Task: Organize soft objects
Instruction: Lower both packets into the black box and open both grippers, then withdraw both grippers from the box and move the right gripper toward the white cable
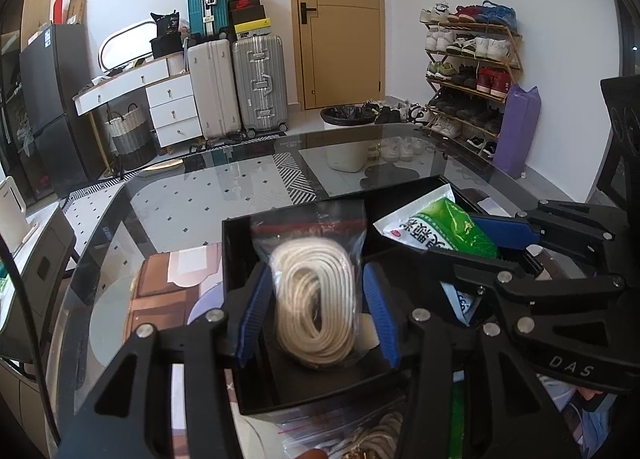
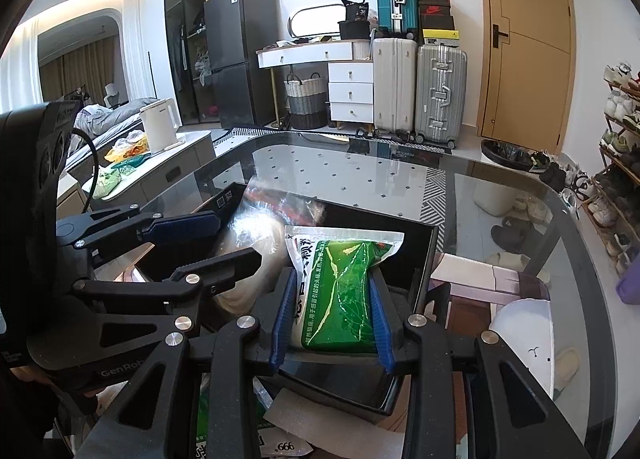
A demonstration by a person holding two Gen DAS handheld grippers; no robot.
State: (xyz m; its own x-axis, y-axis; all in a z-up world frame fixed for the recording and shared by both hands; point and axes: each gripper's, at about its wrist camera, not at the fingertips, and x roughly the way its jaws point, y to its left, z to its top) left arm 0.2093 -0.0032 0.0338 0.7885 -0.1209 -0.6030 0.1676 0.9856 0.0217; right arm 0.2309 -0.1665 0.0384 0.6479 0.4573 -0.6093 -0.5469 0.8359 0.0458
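1. Rope bag stands between the left gripper pads, jaws closed against it, inside the black tray.
2. Green packet is clamped in the right gripper, over the same tray beside the rope.

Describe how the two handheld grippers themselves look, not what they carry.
Both are matte black linkage frames with silver round pivot screws and ribbed blue finger pads. The left gripper looks the same as the right gripper. White "DAS" lettering marks the right one's arm; "GenRob…" shows on the left one's body, beside a black cable.
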